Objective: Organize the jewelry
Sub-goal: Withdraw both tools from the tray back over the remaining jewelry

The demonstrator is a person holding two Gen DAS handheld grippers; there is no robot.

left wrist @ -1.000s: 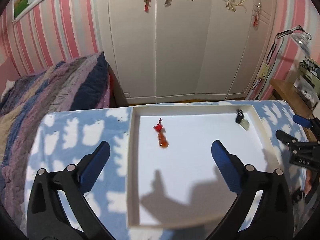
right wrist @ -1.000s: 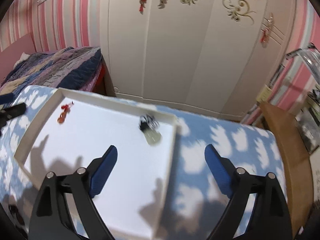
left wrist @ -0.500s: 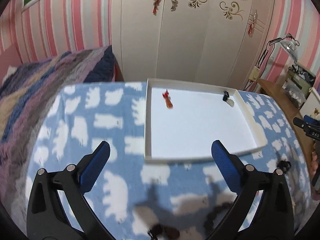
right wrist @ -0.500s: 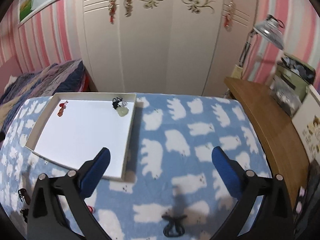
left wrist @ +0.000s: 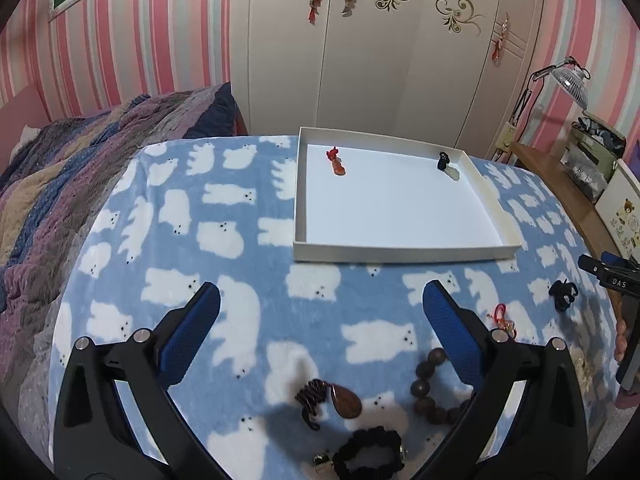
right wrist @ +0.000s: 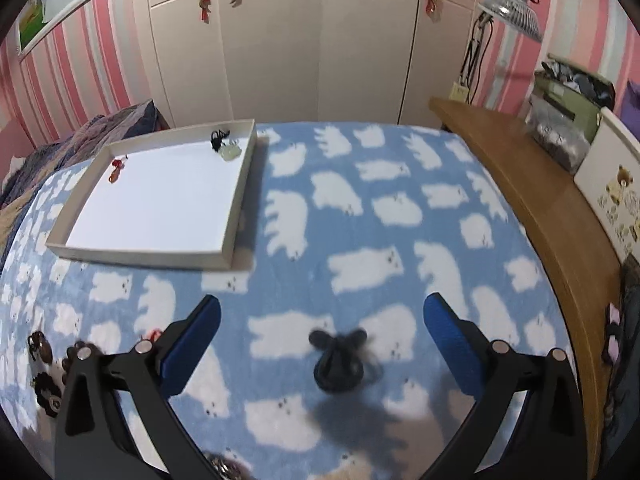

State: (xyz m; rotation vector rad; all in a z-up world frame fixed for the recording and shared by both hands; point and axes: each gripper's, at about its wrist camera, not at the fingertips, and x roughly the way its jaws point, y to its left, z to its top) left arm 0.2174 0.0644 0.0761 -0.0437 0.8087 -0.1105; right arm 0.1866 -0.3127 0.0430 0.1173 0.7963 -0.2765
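A: Both grippers are pulling back from the tray; a second ago they were hanging right over it, and now the near blanket and the loose pieces on it are showing.

B: What is the left gripper (left wrist: pixel 320 324) doing?

A: It is hovering over the blue bear-print blanket (left wrist: pixel 224 236) with its blue fingers (left wrist: pixel 188 340) spread wide, holding nothing. Just near of it, a brown teardrop pendant (left wrist: pixel 346 400) on a dark cord, a string of dark wooden beads (left wrist: pixel 426 388) and a black beaded bracelet (left wrist: pixel 370 454) are lying on the blanket. To the right a small red-corded charm (left wrist: pixel 502 320) is sitting, and beyond that a black hair clip (left wrist: pixel 563 295).

B: And the right one?

A: The right gripper (right wrist: pixel 322 328) is also standing fully open and empty. That black hair clip (right wrist: pixel 340 362) is lying between its fingers, blurred, resting on the blanket (right wrist: pixel 380 200).

B: Where is the tray?

A: The white tray (left wrist: pixel 404 254) is sitting farther out; in the right wrist view it (right wrist: pixel 136 258) is lying to the far left. Inside, a red pendant (left wrist: pixel 337 162) is lying near the far left corner and a pale pendant on a black cord (left wrist: pixel 447 165) near the far right corner.

B: Around that?

A: A striped quilt (left wrist: pixel 60 184) is lying left, a wooden desk (right wrist: pixel 532 200) right, white wardrobe doors (left wrist: pixel 360 60) at the far side.
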